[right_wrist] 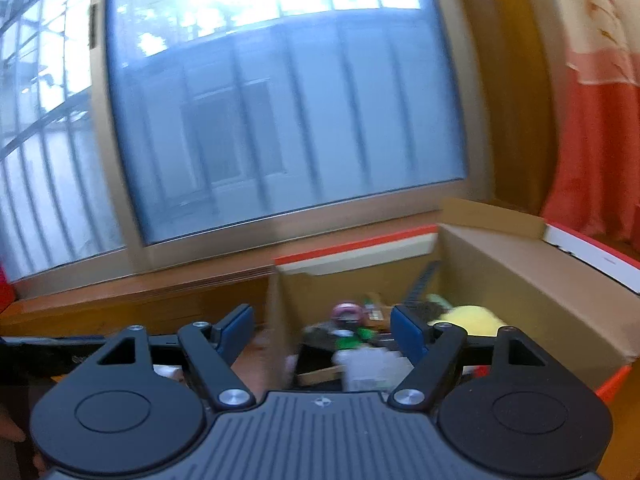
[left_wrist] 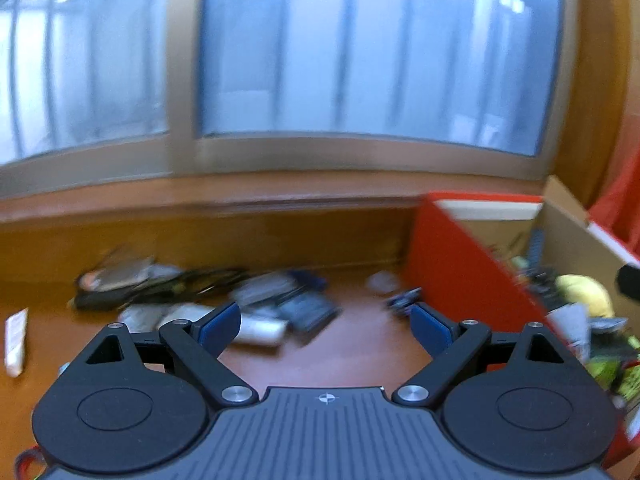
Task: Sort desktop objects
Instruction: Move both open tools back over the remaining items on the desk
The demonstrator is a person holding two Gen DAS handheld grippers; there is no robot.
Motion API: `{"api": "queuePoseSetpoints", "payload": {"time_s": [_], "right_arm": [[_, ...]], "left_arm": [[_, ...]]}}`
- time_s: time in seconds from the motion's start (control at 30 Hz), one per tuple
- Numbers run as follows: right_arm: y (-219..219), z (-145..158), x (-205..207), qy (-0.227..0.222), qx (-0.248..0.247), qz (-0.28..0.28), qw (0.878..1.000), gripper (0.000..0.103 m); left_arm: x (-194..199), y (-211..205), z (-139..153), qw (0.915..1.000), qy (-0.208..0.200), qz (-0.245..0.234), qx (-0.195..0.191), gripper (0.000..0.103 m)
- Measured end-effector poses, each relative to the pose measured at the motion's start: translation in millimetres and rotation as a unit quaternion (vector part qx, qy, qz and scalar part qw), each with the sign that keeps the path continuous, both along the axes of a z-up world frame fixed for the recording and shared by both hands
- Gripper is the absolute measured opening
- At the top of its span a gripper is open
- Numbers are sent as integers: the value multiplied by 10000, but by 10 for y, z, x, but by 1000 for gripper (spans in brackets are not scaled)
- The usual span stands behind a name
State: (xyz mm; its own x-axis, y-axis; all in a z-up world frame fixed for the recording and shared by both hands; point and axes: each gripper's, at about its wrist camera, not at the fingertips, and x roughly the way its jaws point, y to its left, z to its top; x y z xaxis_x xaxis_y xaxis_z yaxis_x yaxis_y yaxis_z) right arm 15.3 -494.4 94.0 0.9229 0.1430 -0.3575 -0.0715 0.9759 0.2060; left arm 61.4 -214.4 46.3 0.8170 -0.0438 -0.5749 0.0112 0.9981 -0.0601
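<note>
Several blurred desktop objects [left_wrist: 208,300] lie scattered on the wooden desk [left_wrist: 352,352], among them a white bottle [left_wrist: 260,330] and a dark flat packet [left_wrist: 310,308]. My left gripper [left_wrist: 326,326] is open and empty above the desk, in front of the pile. A red-sided cardboard box [left_wrist: 472,276] stands at the right, filled with items including a yellow soft thing [left_wrist: 584,290]. My right gripper [right_wrist: 322,336] is open and empty, held over the box's left wall [right_wrist: 280,320]. The box holds a yellow object [right_wrist: 472,318], a pink-topped item [right_wrist: 346,314] and a white item [right_wrist: 368,364].
A white tube [left_wrist: 16,340] lies at the desk's far left. A window [left_wrist: 320,60] and wooden sill [left_wrist: 200,196] run behind the desk. An orange curtain [right_wrist: 596,160] hangs at the right. A small dark blue object [left_wrist: 402,300] lies beside the box.
</note>
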Motion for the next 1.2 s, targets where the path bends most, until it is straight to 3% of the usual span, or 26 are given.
{"api": "queuePoseSetpoints", "payload": {"time_s": [0.37,0.53,0.77,1.0,1.2], "right_arm": [[974,46,-59,162,-55,907,9957,80],[1373,-30,-52,262,-348,1107,9929,81],[1631,-129,37,479,-487,925,9934,86],[1683,-284,211,761,-627,630,9931,88],[1764,-439,431,940,-641,664,9913,89]], "left_arm": [[-29,798,-269,9981,387,486,44,93],[100,887,-360,9991,369,189,115,95],[431,943,-546,9985,304,-388,-242,102],[761,890,-765,9953,485,-818,179,103],[941,985,-911,9946,632,-808,167,103]]}}
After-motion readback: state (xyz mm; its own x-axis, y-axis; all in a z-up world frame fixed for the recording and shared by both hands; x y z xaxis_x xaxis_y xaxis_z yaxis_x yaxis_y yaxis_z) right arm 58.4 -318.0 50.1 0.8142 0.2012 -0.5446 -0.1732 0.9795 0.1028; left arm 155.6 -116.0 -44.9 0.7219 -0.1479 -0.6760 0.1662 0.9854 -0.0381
